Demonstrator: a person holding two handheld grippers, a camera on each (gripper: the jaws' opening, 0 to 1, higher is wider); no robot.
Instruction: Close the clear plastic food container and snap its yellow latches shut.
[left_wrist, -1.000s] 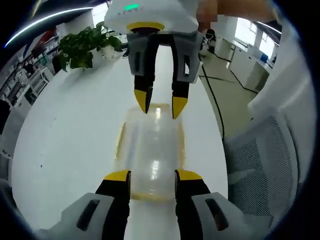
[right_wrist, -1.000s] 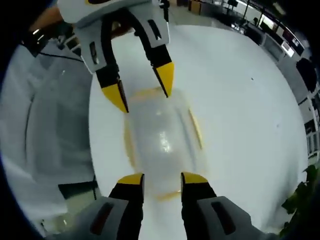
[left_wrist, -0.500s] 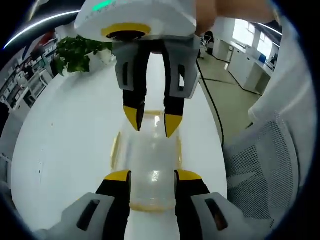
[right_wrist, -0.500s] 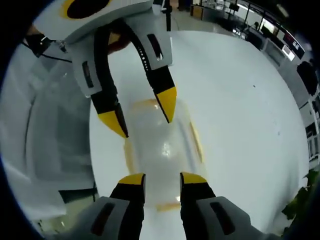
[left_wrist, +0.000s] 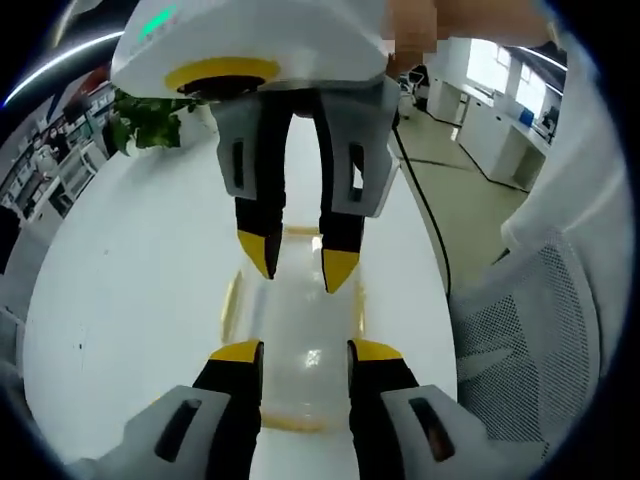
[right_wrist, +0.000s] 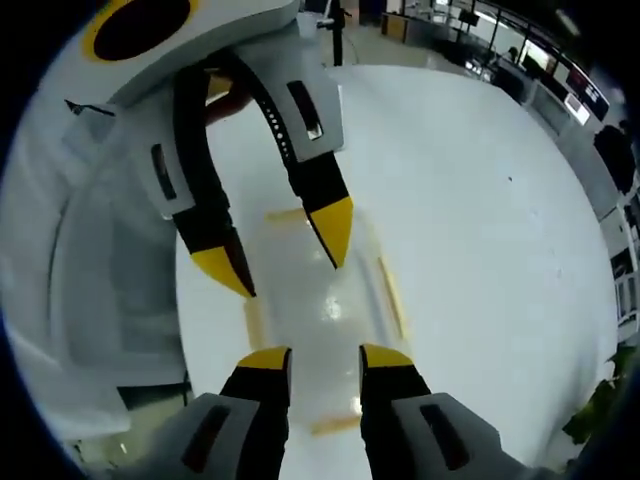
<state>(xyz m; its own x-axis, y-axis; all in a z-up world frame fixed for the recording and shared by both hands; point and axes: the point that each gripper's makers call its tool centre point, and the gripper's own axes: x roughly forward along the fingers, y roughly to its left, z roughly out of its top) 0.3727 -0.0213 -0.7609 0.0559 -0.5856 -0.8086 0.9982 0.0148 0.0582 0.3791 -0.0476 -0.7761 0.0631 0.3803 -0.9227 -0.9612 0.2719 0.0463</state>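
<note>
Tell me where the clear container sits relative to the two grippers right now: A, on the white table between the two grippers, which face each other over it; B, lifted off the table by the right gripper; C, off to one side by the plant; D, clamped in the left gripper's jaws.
A: the container lies on the table, with the left gripper and right gripper open above opposite ends.

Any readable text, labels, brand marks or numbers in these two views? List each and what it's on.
None can be read.
Clear food container: no print or label visible on it or on its yellow latches.
Left tongs and right tongs: plain white, black and yellow, no marking visible.
White table: bare, no text.
Background shelves: too small and blurred to read.
</note>
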